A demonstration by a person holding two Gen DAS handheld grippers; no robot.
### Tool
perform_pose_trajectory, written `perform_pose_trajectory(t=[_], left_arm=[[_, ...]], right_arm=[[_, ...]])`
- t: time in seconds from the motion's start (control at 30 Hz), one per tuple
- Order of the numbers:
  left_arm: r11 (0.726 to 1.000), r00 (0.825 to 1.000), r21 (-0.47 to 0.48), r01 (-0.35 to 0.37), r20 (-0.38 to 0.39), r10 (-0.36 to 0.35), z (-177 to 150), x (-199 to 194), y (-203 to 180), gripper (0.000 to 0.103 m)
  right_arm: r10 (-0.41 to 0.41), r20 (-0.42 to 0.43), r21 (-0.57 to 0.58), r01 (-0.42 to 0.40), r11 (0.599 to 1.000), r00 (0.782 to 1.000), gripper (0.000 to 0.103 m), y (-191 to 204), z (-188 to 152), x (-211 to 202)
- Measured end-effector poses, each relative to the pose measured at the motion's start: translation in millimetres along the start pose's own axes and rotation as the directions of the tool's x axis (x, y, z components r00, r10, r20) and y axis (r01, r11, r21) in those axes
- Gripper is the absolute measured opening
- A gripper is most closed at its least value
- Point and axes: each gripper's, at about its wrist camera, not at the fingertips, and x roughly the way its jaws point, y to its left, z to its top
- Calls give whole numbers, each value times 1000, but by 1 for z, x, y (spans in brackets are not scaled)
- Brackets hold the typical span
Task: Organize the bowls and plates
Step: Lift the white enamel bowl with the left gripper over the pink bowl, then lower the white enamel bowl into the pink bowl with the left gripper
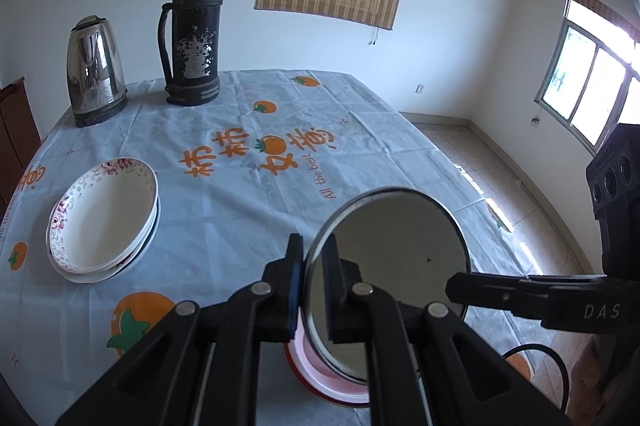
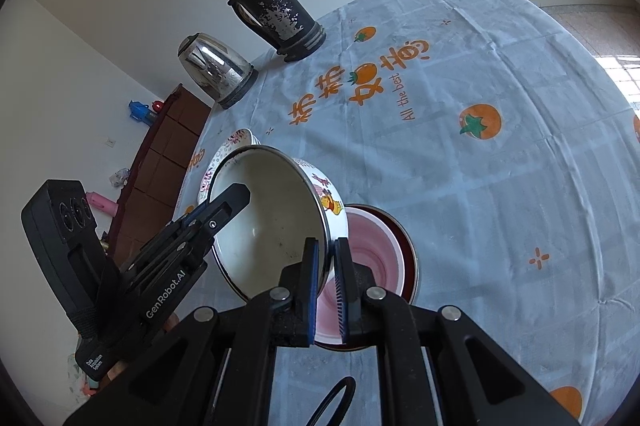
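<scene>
My black linkages hide the near side of the pink plastic bowl (image 2: 374,254), nested in a dark red bowl (image 2: 408,246) on the table; its front rim cannot be seen. My left gripper (image 1: 316,282) and right gripper (image 2: 328,266) each pinch opposite rims of 1 white enamel bowl with cartoon print (image 2: 276,218), tilted above the pink one. Leftward lie 2 stacked floral plates (image 1: 102,218); behind stand a steel kettle (image 1: 94,65) and black thermos (image 1: 196,33) on the persimmon-print tablecloth (image 1: 280,129).
</scene>
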Motion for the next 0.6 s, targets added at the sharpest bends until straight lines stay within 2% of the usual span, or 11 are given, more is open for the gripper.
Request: perform_pose_trajectory(t=[0.6], left_arm=[[1000, 999, 11, -15, -37, 15, -37, -7, -23, 6]], right_arm=[[-4, -23, 22, 5, 1000, 1000, 9, -20, -39, -11]])
